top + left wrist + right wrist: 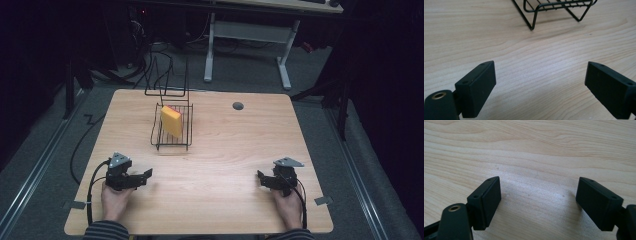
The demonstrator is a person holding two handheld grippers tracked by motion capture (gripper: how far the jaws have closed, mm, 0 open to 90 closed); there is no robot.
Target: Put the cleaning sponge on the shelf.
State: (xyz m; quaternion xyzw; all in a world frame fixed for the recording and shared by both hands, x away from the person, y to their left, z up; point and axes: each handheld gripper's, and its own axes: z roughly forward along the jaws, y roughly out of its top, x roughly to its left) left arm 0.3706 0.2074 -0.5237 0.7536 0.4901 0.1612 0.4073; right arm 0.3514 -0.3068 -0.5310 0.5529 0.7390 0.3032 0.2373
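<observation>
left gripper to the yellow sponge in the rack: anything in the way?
Nothing lies on the bare table between the left gripper and the wire rack. The yellow sponge leans inside the rack, so the rack's own wires surround its lower part; its top stands clear above them. The gripper's jaws are open and empty.

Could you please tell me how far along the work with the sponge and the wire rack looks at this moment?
Done, by the look of it: the yellow sponge leans on edge inside the black wire rack. In hand: nothing; the left claw and right claw are both open above bare wooden table, near its front edge. Left: whether the sponge is to come out cannot be told; neither claw is reaching for it.
</observation>
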